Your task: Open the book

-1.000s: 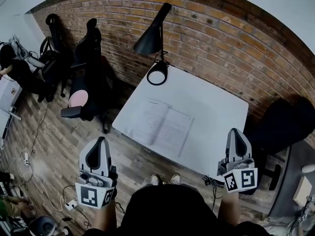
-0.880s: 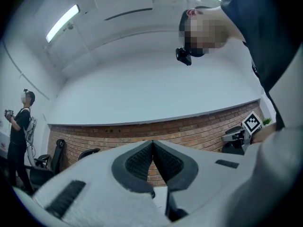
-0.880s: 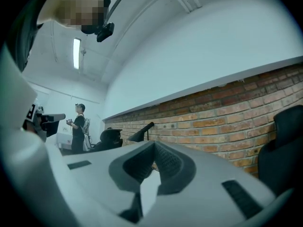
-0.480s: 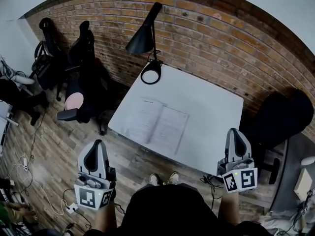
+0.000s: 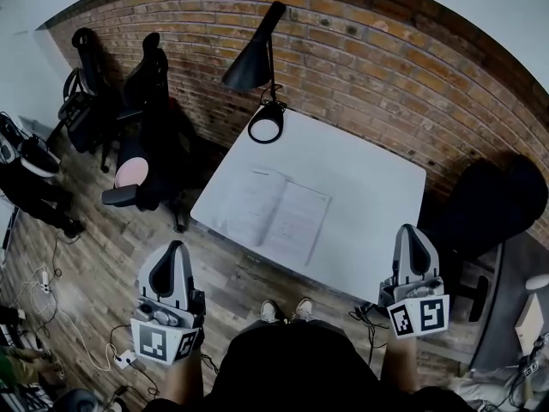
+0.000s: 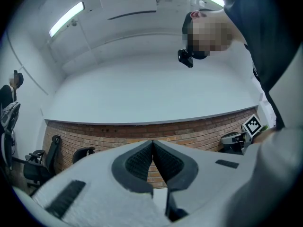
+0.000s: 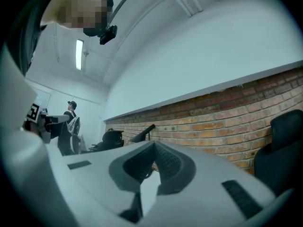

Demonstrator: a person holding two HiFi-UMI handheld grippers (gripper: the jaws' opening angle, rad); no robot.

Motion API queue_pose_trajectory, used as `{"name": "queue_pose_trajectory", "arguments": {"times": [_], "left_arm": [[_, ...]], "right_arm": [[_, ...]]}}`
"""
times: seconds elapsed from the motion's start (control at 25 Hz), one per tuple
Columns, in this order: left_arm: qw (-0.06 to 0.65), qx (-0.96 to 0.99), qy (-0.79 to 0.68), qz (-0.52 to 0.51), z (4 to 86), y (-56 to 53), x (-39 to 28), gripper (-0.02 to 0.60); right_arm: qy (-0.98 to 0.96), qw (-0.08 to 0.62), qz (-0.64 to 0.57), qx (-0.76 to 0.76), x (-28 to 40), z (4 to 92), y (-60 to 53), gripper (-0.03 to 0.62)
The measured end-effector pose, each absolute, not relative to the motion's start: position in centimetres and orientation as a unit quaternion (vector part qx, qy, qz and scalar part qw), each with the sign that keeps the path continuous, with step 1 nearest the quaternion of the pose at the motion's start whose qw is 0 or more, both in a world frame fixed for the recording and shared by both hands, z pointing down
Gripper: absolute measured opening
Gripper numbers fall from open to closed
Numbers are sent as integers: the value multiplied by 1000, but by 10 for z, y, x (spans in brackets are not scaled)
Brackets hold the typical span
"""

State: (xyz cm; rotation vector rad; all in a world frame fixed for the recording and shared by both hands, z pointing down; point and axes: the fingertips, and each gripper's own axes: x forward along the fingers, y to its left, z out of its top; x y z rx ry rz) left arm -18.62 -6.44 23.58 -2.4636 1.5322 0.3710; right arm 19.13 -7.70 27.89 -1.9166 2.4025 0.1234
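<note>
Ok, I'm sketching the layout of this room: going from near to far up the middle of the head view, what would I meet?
Shoes → table → open book → lamp → brick wall.

The book (image 5: 276, 214) in front of me lies open and flat on the white tabletop (image 5: 369, 196), 2 pale printed pages facing up, near the edge closest to me, spine angled diagonally.

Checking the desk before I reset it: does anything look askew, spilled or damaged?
Nothing stands out. The book lies open and flat on the table, the lamp stands upright at its far corner, and nothing is spilled.
</note>
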Motion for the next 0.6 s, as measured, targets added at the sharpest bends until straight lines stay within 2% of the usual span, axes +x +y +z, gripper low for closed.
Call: {"name": "queue_pose_trajectory", "arguments": {"times": [0.6], "left_arm": [[105, -829, 537, 115, 246, -56, -195, 25]], "right_arm": [[786, 38, 46, -616, 187, 277, -76, 12]]}}
